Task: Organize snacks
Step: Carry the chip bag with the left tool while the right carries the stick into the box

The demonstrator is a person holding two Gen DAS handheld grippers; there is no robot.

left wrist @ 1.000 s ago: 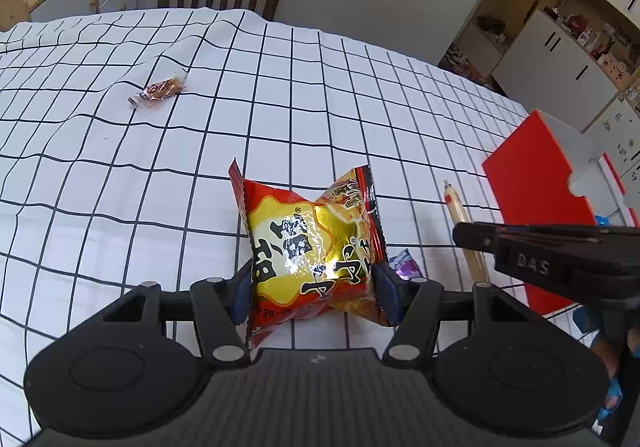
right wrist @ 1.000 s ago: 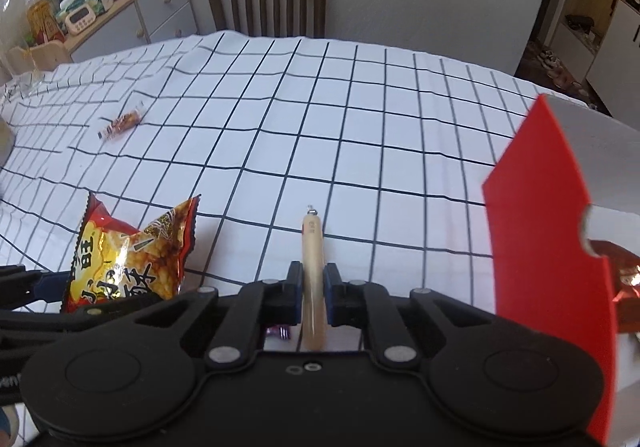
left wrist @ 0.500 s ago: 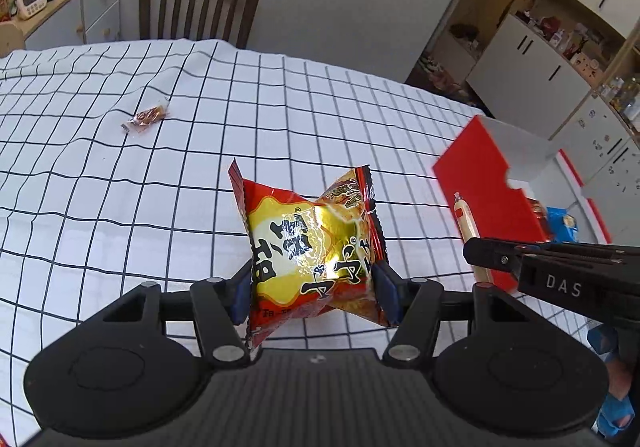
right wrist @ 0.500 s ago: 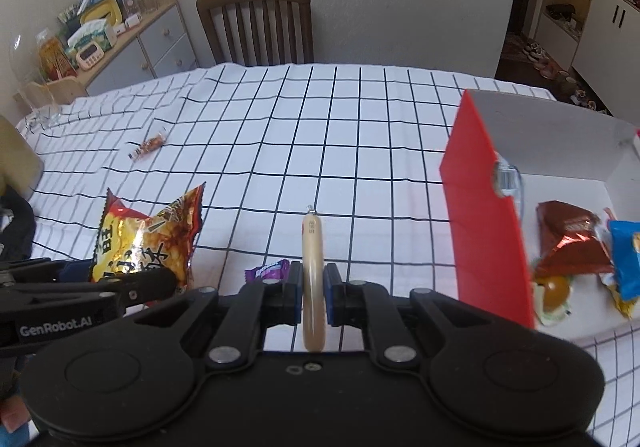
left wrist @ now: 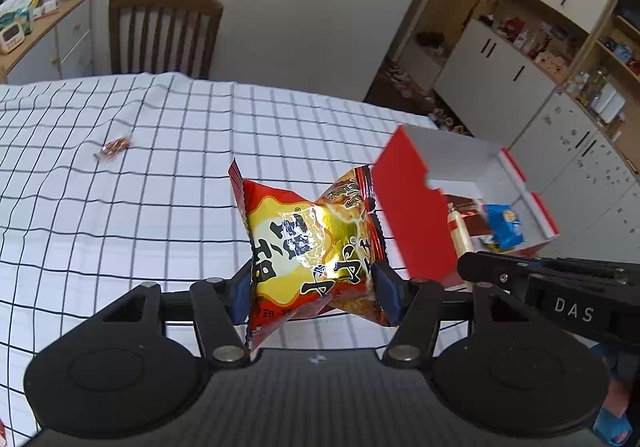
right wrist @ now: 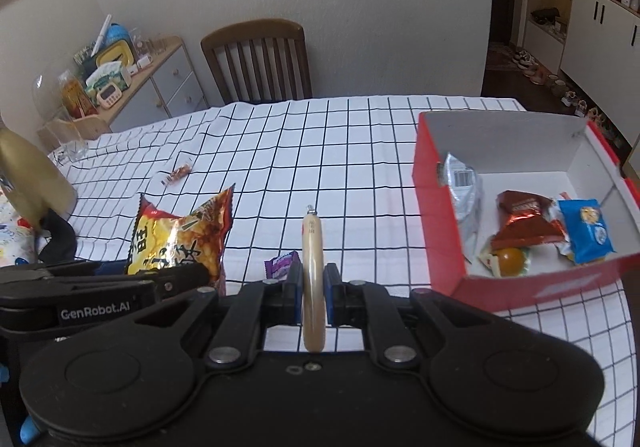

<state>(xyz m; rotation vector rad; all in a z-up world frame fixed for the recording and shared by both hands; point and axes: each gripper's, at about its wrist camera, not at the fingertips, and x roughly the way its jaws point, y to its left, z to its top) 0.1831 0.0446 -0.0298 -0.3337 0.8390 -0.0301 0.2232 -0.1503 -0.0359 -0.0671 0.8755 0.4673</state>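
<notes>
My left gripper (left wrist: 310, 289) is shut on a red and yellow snack bag (left wrist: 308, 243) and holds it above the checked tablecloth; the bag also shows in the right wrist view (right wrist: 182, 243). My right gripper (right wrist: 313, 287) is shut on a tan sausage stick (right wrist: 312, 271), held upright above the table. A red box (right wrist: 440, 215) with white inside stands to the right and holds several snacks, among them a silver pack (right wrist: 464, 187), a dark red pack (right wrist: 528, 223) and a blue pack (right wrist: 586, 229). The box also shows in the left wrist view (left wrist: 416, 215).
A small purple candy (right wrist: 282, 263) lies on the cloth just ahead of my right gripper. A small orange wrapped snack (left wrist: 114, 147) lies far left on the table. A wooden chair (right wrist: 256, 59) stands at the far edge. A sideboard (right wrist: 152, 87) stands at the back left.
Both grippers have risen and swung right with their loads. The red box's inside has come into full view.
</notes>
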